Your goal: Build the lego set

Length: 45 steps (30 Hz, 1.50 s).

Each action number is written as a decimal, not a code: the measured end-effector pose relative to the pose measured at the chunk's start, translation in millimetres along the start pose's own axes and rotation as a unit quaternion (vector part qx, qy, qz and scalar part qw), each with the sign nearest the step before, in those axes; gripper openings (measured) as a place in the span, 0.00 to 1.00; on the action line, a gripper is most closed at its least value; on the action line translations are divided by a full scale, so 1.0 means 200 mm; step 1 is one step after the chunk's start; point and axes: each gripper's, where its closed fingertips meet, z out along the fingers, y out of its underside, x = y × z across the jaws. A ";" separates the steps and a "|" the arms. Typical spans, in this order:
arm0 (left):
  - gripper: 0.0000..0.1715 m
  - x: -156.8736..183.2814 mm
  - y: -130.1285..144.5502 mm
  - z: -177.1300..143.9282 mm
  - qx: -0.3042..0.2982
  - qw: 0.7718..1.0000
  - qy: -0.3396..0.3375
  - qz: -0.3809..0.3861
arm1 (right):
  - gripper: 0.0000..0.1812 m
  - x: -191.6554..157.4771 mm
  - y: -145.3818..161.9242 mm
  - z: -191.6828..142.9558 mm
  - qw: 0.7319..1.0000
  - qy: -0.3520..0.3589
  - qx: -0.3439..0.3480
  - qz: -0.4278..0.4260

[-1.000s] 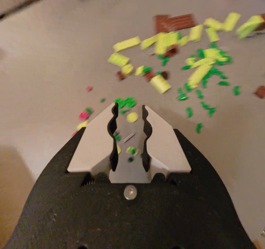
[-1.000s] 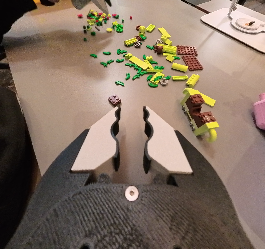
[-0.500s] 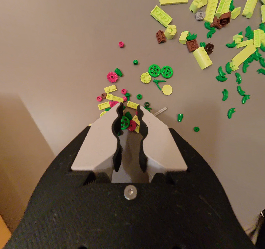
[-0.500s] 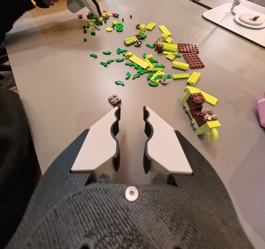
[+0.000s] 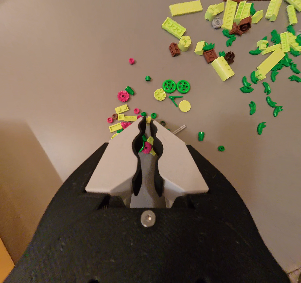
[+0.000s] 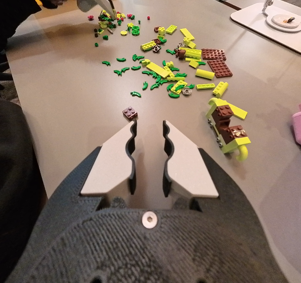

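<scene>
My left gripper (image 5: 147, 119) is down in a pile of tiny pieces (image 5: 123, 118), its jaws closed on a small lime piece (image 5: 148, 120) at the tips. It also shows far off in the right wrist view (image 6: 114, 13), tips in the same pile. A pink flower piece (image 5: 146, 147) lies on the table under its fingers. My right gripper (image 6: 149, 123) is open and empty, low over the table. A small brown 2x2 plate (image 6: 129, 113) lies just beyond its left fingertip. The part-built lime and brown model (image 6: 226, 125) lies to its right.
Loose lime bricks, green leaf pieces (image 6: 156, 79) and two brown plates (image 6: 216, 61) are scattered across the grey table (image 6: 65, 79). A white stand base (image 6: 260, 19) is at the back right, a pink object (image 6: 297, 128) at the right edge. The table edge runs along the left. Tip to tip, the grippers are about 35 cm apart. The small brown 2x2 plate (image 6: 129, 113) sits 4 cm or so from the ends of my right fingers.
My left gripper has swung down into the pile of tiny pieces and closed its jaws on a small lime piece. The right gripper has barely moved.
</scene>
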 end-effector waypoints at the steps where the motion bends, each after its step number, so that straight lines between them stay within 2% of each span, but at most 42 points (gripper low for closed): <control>1: 0.01 0.01 -0.02 -0.01 0.011 1.000 0.002 0.007 | 0.17 0.00 0.00 0.00 1.000 0.000 0.000 0.000; 3: 0.01 0.08 -0.09 -0.04 0.044 0.998 0.020 0.034 | 0.17 0.00 0.00 0.00 1.000 0.000 -0.001 0.000; 6: 0.01 0.30 -0.21 -0.08 0.118 0.983 0.063 0.124 | 0.16 0.00 0.00 0.00 1.000 0.002 -0.001 0.000; 9: 0.01 0.60 -0.30 -0.11 0.187 0.951 0.087 0.230 | 0.16 0.01 -0.01 -0.01 1.000 0.005 0.006 0.006; 13: 0.01 1.05 -0.33 -0.09 0.226 0.909 0.127 0.326 | 0.16 0.02 -0.06 -0.04 0.999 0.006 0.047 0.013; 15: 0.01 1.22 -0.33 -0.06 0.237 0.889 0.120 0.372 | 0.16 -0.01 -0.11 -0.07 0.996 -0.009 0.080 0.028; 18: 0.01 1.36 -0.31 -0.03 0.248 0.858 0.065 0.444 | 0.20 -0.09 -0.19 -0.09 0.985 -0.062 0.132 0.089; 20: 0.01 1.42 -0.29 -0.01 0.248 0.844 0.054 0.473 | 0.22 -0.13 -0.22 -0.09 0.974 -0.101 0.149 0.135; 26: 0.01 1.56 -0.23 0.00 0.252 0.829 0.088 0.492 | 0.22 -0.18 -0.20 -0.07 0.956 -0.160 0.132 0.208; 33: 0.01 1.58 -0.21 0.01 0.251 0.823 0.092 0.501 | 0.12 -0.24 -0.19 -0.07 0.943 -0.207 0.116 0.233; 41: 0.01 1.60 -0.18 -0.01 0.256 0.814 0.109 0.510 | 0.12 -0.25 -0.20 -0.07 0.926 -0.241 0.119 0.265; 45: 0.01 1.60 -0.18 -0.01 0.257 0.812 0.111 0.512 | 0.07 -0.26 -0.19 -0.07 0.928 -0.242 0.116 0.260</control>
